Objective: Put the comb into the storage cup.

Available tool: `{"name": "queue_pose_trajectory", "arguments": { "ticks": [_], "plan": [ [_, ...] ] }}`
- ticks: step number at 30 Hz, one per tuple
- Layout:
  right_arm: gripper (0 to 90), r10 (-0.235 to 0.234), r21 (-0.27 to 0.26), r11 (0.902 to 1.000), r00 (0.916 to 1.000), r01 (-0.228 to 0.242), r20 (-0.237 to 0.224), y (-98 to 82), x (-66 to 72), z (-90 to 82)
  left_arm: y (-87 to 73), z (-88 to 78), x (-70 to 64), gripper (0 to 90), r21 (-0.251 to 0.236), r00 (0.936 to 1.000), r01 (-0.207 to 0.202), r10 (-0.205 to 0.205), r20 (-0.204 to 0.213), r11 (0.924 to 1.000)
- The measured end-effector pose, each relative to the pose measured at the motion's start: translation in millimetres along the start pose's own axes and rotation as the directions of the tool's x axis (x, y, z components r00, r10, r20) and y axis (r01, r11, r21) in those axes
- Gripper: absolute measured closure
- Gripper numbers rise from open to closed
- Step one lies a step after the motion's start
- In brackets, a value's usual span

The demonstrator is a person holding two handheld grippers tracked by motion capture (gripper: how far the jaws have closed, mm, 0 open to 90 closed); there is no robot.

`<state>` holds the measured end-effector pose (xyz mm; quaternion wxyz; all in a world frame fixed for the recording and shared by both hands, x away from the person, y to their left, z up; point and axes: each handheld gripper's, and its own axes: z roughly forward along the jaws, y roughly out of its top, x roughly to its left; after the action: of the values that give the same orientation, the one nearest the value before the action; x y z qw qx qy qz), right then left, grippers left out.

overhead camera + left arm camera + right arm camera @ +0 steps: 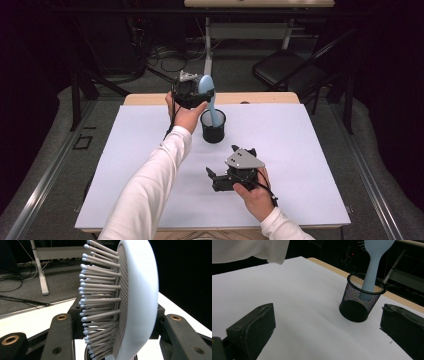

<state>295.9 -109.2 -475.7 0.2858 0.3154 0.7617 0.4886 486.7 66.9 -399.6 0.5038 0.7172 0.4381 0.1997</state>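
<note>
Blue hairbrush (207, 92) clamped upright in raised left tool (192, 92), handle inside mesh cup (213, 131); right tool (220, 177) gapes empty.

**My table and what stands on it**

My table (150, 175) sits in the middle of the high view, covered almost edge to edge by a white sheet (300, 150). A strip of pale wood shows along its far edge, in the upper middle of the frame. One thing stands directly on the sheet: a black mesh cup (213, 127), upright, a little above the frame's centre and nearer the far edge. In my right gripper view the cup (359, 305) stands at centre right.
</note>
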Motion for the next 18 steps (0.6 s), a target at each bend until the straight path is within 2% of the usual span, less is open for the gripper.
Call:
{"name": "queue_pose_trajectory", "arguments": {
  "ticks": [12,18],
  "plan": [
    [0.0,0.002,-0.001,1.0,1.0,-0.002,0.001,0.0,0.1,-0.4,-9.1,5.6,0.6,49.1,0.016,1.0,0.003,-0.003,-0.009,0.9999],
    [0.0,0.002,-0.001,1.0,1.0,-0.002,0.001,-0.1,0.0,-0.4,-10.8,6.3,1.4,49.1,0.031,0.9997,-0.013,0.013,-0.021,0.9994]
  ]
}}
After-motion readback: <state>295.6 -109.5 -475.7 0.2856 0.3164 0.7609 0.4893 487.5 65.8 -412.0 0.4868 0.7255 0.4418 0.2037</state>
